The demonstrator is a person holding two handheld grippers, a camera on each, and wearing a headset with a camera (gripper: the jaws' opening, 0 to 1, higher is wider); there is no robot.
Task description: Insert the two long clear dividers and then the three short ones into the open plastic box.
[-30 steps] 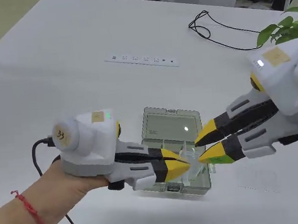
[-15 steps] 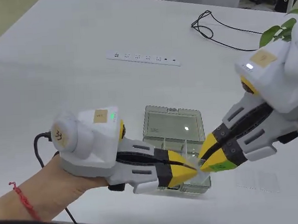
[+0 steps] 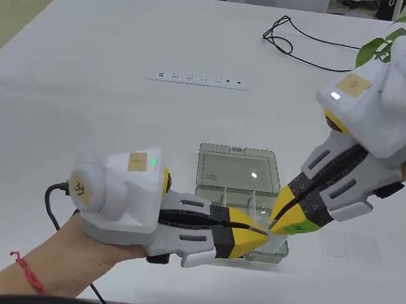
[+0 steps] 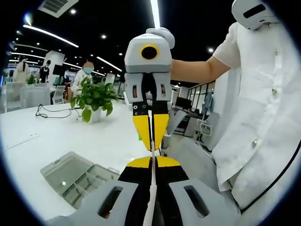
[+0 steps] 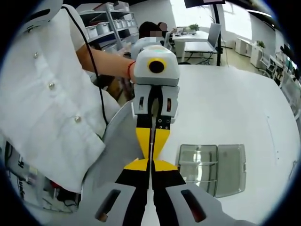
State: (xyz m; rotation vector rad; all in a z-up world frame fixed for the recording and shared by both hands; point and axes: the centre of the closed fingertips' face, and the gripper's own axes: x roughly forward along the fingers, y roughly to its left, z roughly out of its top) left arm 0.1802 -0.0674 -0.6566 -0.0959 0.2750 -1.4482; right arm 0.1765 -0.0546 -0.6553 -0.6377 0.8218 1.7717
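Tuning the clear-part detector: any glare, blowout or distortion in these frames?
Head view: sharp, even light, one small glare spot on the box lid. Left gripper view: dark ceiling, fisheye bows the ceiling light strips, a glare spot on the lid there too. Right gripper view: windows at the top blown out, box sharp, edges warped.

Bright, even overhead light falls on the white table (image 3: pixel 82 63), leaving only soft, pale shadows, a small glare spot on the box (image 3: pixel 224 171) lid, and the clear divider (image 3: pixel 262 217) almost lost against the white. Both gripper views bend strongly toward their edges. Ceiling strips (image 4: pixel 154 9) glow against a dark ceiling in the left gripper view, and windows (image 5: pixel 207 12) blow out in the right.
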